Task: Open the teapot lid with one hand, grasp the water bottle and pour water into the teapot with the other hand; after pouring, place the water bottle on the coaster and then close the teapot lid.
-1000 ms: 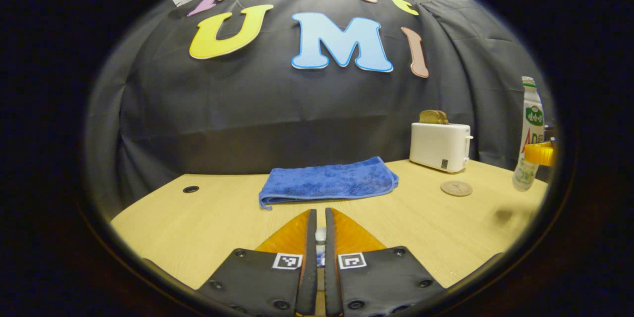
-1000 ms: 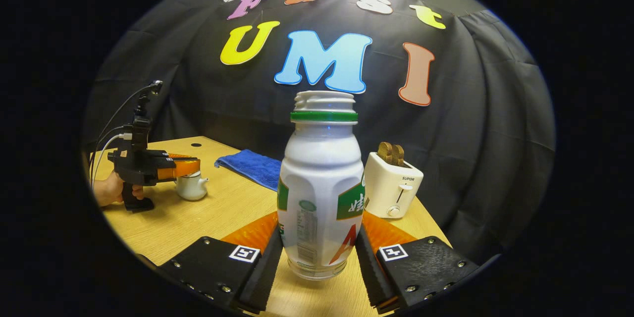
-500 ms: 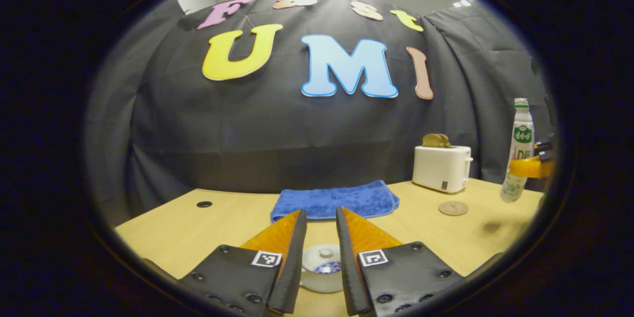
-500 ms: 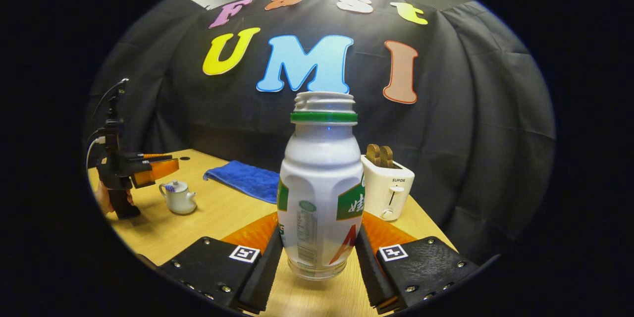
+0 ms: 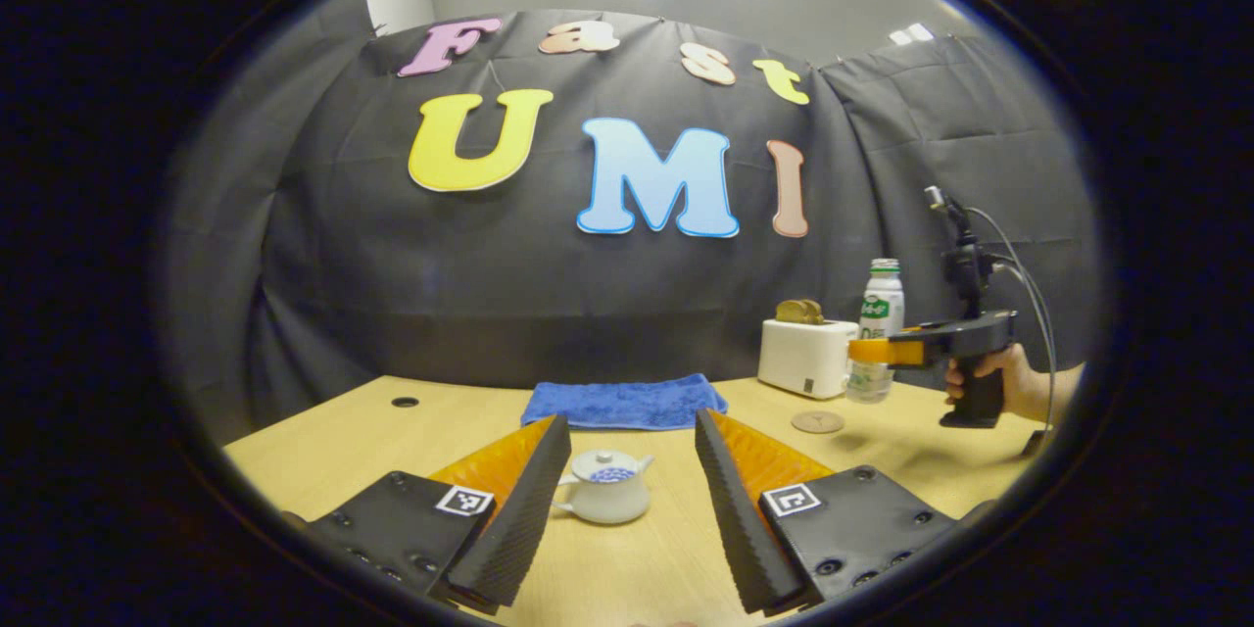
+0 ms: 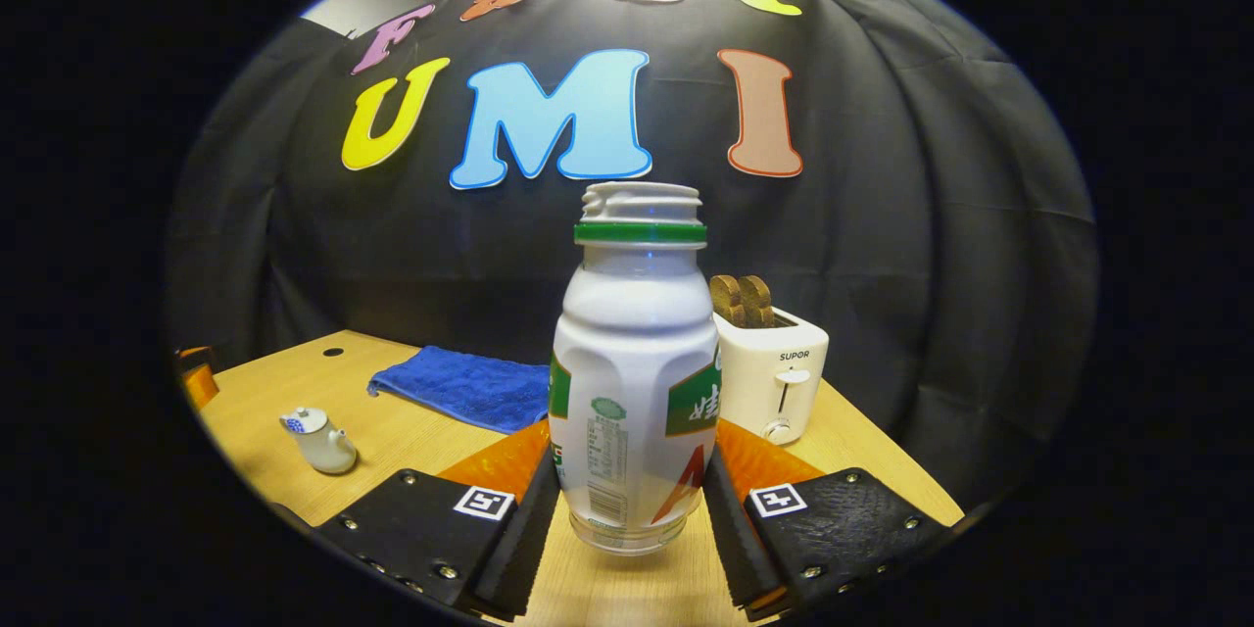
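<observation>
Counter [image 5: 882, 470] carried blue towel [image 5: 623, 404] at 12 o'clock, toaster [image 5: 795, 357] at 2. My right tongs [image 6: 632, 490] gripped the uncapped water bottle [image 6: 635, 382], upright. My left tongs [image 5: 632, 500] spread wide; lidded teapot [image 5: 605, 487] stood beyond, untouched. Coaster [image 5: 817, 422] bare.

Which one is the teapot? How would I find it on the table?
Find the blue towel lying at the back of the wooden table. Just in front of it sits the teapot, small, round and white, with its lid on. It is the only thing with a spout.
</observation>
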The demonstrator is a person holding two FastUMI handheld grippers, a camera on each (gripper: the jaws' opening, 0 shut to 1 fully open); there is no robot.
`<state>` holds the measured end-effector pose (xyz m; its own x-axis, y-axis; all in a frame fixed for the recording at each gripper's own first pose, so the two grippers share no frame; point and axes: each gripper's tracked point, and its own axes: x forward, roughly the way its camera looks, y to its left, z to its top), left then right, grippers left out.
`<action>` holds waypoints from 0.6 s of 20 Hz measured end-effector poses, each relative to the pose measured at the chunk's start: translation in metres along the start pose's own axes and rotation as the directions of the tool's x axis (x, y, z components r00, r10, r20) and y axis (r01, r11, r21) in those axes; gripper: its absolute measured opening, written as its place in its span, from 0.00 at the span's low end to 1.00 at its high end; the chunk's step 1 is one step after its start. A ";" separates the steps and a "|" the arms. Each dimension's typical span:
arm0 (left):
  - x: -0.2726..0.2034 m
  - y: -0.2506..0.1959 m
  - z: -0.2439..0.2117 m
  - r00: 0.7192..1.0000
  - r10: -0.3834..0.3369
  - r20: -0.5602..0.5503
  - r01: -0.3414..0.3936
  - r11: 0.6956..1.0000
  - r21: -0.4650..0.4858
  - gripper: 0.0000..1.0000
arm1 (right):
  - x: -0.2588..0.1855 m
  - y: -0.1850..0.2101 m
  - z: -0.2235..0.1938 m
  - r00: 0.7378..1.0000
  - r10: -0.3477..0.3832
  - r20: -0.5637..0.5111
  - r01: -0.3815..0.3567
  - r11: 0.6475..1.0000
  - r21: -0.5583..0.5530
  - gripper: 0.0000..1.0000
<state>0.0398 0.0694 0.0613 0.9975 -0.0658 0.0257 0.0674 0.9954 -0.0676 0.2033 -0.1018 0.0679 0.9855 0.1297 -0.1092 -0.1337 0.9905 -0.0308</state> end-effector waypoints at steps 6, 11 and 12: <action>-0.053 -0.020 0.016 0.999 -0.017 0.041 0.016 0.999 0.032 0.85 | 0.053 -0.015 -0.015 0.996 -0.087 -0.004 0.087 0.996 -0.016 0.72; -0.065 -0.022 0.006 0.999 -0.034 0.029 0.033 0.999 0.011 0.85 | 0.085 -0.022 -0.041 0.990 -0.134 -0.048 0.132 0.990 -0.048 0.72; -0.064 -0.019 0.005 0.999 -0.030 0.025 0.030 1.000 -0.003 0.85 | 0.088 -0.023 -0.045 0.989 -0.137 -0.057 0.135 0.990 -0.046 0.72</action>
<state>-0.0257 0.0552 0.0658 0.9942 -0.0940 0.0528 0.0976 0.9928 -0.0701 0.2888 -0.1147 0.0145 0.9870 -0.0103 -0.1601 -0.0042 0.9959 -0.0905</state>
